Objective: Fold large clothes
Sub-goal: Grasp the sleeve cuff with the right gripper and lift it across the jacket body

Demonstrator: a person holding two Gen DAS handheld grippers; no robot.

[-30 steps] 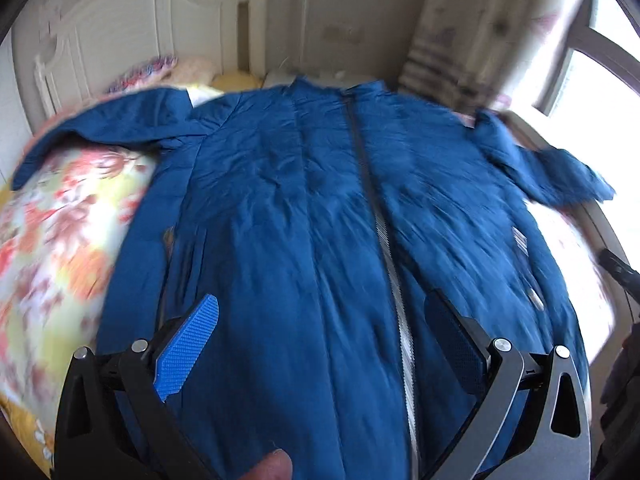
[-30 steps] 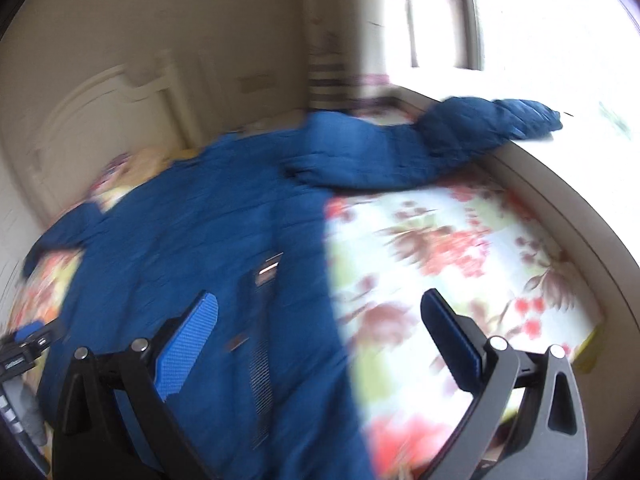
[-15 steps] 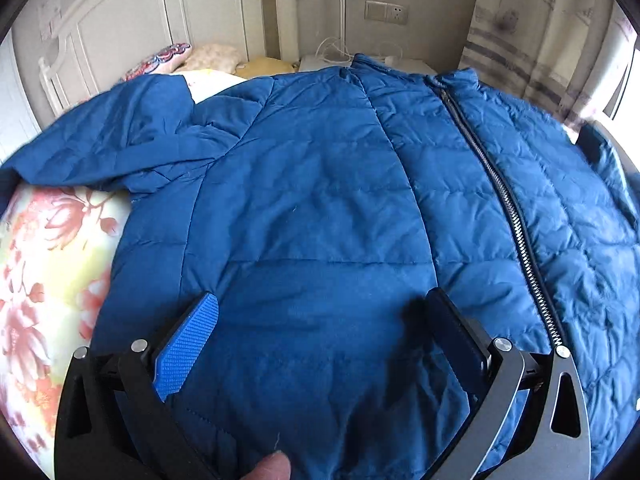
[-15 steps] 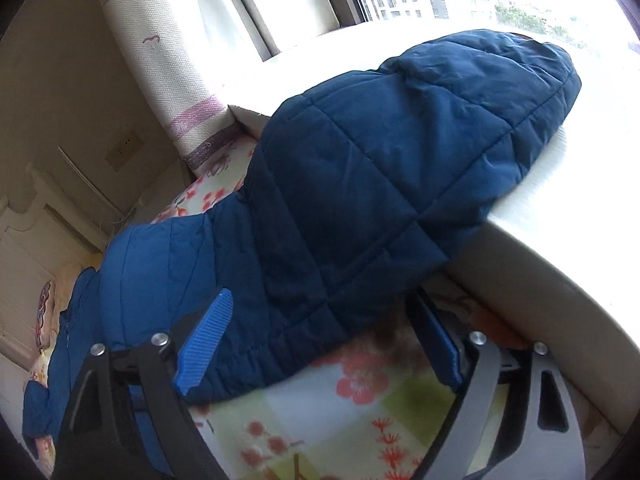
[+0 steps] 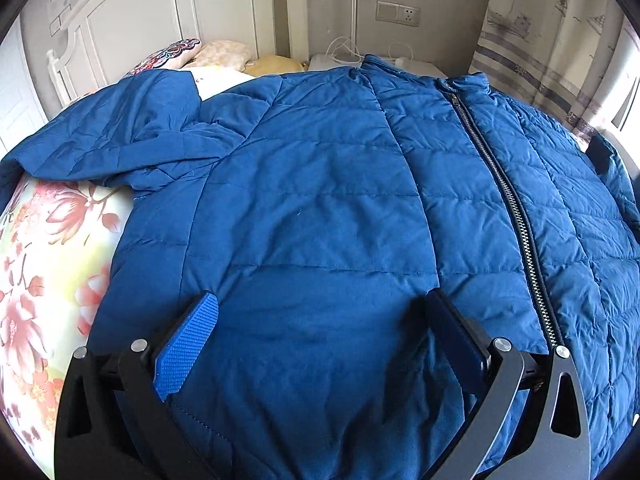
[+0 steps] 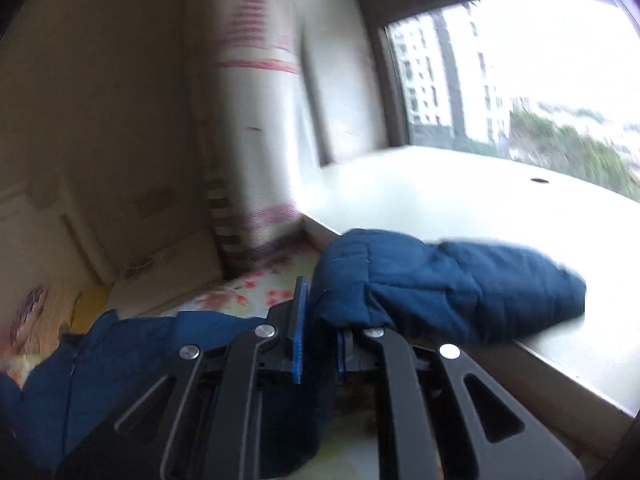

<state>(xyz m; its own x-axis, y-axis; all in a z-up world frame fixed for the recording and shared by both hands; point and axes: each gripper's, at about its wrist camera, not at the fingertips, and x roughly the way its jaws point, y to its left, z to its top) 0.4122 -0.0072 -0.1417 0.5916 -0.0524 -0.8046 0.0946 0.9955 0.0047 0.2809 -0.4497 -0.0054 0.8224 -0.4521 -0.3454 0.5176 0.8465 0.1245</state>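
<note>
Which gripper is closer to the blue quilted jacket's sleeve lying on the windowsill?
Right. The right gripper is clamped on that sleeve, its jaws having just closed. The left gripper hangs open over the jacket's front panel, beside the zipper.

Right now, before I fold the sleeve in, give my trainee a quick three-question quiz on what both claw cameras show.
1. True or false: the right claw is shut on the jacket sleeve.
2. Where does the far end of that sleeve rest? A) on the pillows B) on the window ledge C) on the floor
3. Fill in: the left claw stands ____ over the blue jacket, whose zipper is closed.

Key
1. True: its jaws have just been closing, and sleeve fabric is pinched between them.
2. B
3. open
</note>
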